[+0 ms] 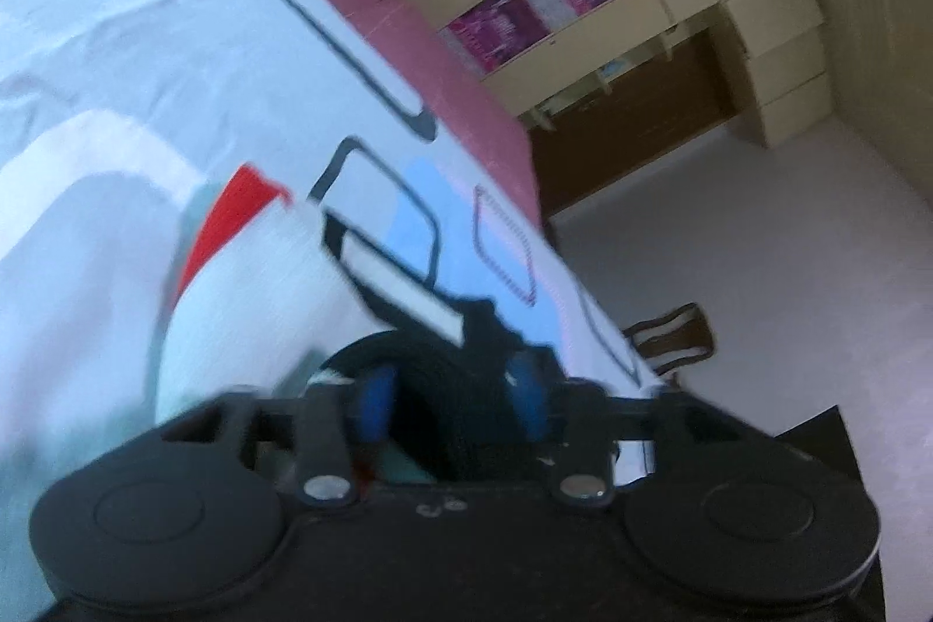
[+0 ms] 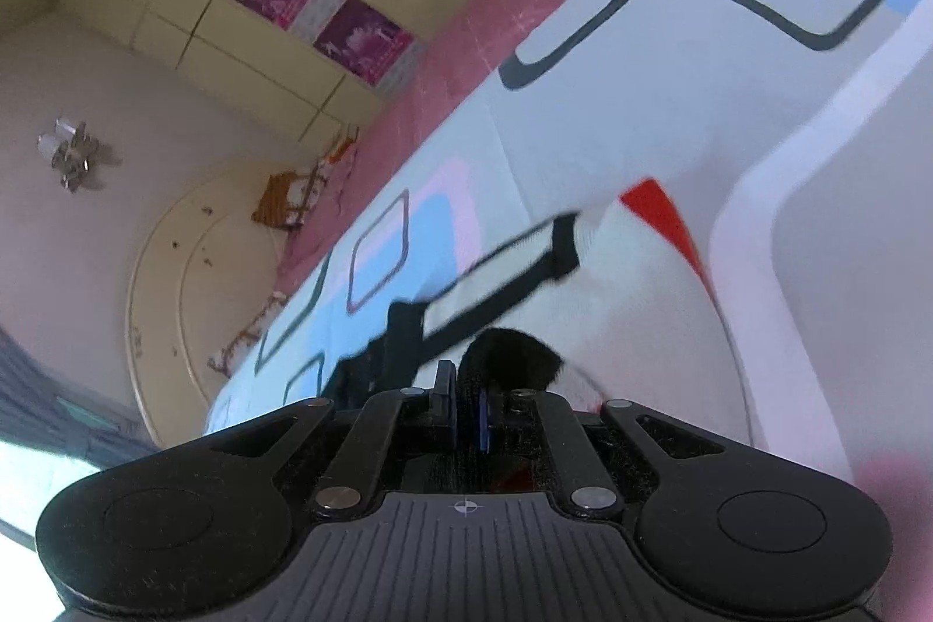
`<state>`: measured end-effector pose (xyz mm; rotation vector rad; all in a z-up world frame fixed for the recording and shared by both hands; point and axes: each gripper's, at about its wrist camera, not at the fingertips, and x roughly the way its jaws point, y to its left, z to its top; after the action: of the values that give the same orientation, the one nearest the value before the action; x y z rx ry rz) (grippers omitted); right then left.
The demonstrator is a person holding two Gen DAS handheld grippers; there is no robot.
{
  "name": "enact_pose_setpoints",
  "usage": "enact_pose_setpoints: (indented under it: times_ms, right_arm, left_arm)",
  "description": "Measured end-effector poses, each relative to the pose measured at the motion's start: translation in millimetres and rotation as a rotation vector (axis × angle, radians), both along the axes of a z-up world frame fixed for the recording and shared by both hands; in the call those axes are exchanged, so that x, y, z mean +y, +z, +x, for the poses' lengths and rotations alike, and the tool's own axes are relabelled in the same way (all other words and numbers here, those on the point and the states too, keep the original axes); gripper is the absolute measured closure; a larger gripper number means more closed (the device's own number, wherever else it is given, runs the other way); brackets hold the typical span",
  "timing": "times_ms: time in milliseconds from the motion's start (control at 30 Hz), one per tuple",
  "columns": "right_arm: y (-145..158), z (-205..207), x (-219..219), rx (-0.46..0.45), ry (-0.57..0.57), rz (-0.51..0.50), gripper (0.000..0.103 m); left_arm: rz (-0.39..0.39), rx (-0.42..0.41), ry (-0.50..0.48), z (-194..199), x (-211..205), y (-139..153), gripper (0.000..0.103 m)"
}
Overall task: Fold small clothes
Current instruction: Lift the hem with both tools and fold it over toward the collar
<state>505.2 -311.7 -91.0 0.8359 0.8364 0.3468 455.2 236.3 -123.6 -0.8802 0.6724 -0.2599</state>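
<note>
The left tongs (image 1: 455, 397) and right tongs (image 2: 466, 415) each pinch the black ribbed hem of a white garment with a red patch (image 2: 630, 284) lying on the patterned bedsheet (image 2: 612, 109)

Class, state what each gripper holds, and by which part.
Both the left gripper and right gripper pinch the small white garment by its black trimmed edge.

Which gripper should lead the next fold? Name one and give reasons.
Right, probably. The right gripper has its pads pinched close on the black fabric. The left gripper stands wider around its bunch, so its hold looks less certain.
</note>
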Motion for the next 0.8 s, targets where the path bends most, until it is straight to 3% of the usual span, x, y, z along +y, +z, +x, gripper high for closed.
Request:
enact_pose_setpoints:
  times_ms: [33,67,100,133,200,233,400,467,500,533,567,600,633,700,800]
  right_arm:
    - [0.0,3.1,0.3,-0.004,-0.010,-0.019,0.089]
    - [1.2,3.2,-0.4,-0.009,-0.025,-0.032,0.076]
    - [4.4,0.7,-3.9,-0.032,-0.060,-0.049,0.029]
    - [9.6,-3.8,-7.8,-0.077,-0.093,-0.057,0.013]
    - [15.2,-8.1,-18.1,-0.123,-0.096,-0.041,0.014]
    - [17.4,-9.8,-21.5,-0.128,-0.082,-0.058,0.022]
    - [17.6,-7.0,4.9,-0.149,0.117,-0.327,0.047]
    - [13.6,-3.8,22.8,-0.149,0.187,-0.419,0.048]
    - [9.9,-2.1,31.4,-0.146,0.223,-0.466,0.055]
    - [6.0,-1.1,43.1,-0.144,0.265,-0.538,0.062]
    - [3.5,-2.3,53.8,-0.155,0.293,-0.610,0.063]
    - [4.9,-4.6,63.9,-0.183,0.324,-0.686,0.072]
    - [1.6,-6.1,71.3,-0.198,0.349,-0.722,0.100]
    - [5.9,-11.1,76.3,-0.224,0.362,-0.761,0.099]
    - [23.2,-20.7,70.1,-0.297,0.288,-0.758,0.099]
  left_arm:
    - [0.003,-0.019,0.012,3.5,1.8,2.6,0.026]
    - [0.019,-0.045,0.028,2.2,3.2,7.3,0.015]
    - [0.041,-0.067,0.035,1.4,4.8,11.8,0.014]
    - [0.066,-0.070,0.027,2.1,6.0,15.3,0.015]
    - [0.145,-0.066,-0.007,3.4,5.7,21.2,0.020]
    - [0.199,-0.059,-0.036,5.8,4.2,23.5,0.027]
    - [0.517,0.013,-0.206,27.6,-31.2,24.4,0.050]
    - [0.630,0.044,-0.261,35.7,-48.8,21.0,0.060]
    - [0.672,0.042,-0.292,37.1,-55.4,17.9,0.062]
    - [0.736,0.029,-0.317,37.6,-64.1,18.0,0.069]
    - [0.797,0.017,-0.334,37.4,-70.9,18.0,0.084]
    - [0.834,0.005,-0.340,36.5,-74.6,18.8,0.093]
    - [0.811,-0.008,-0.342,35.2,-73.4,20.0,0.098]
    - [0.783,-0.059,-0.301,27.0,-66.8,24.8,0.098]
    - [0.766,-0.107,-0.228,23.6,-60.2,35.1,0.099]
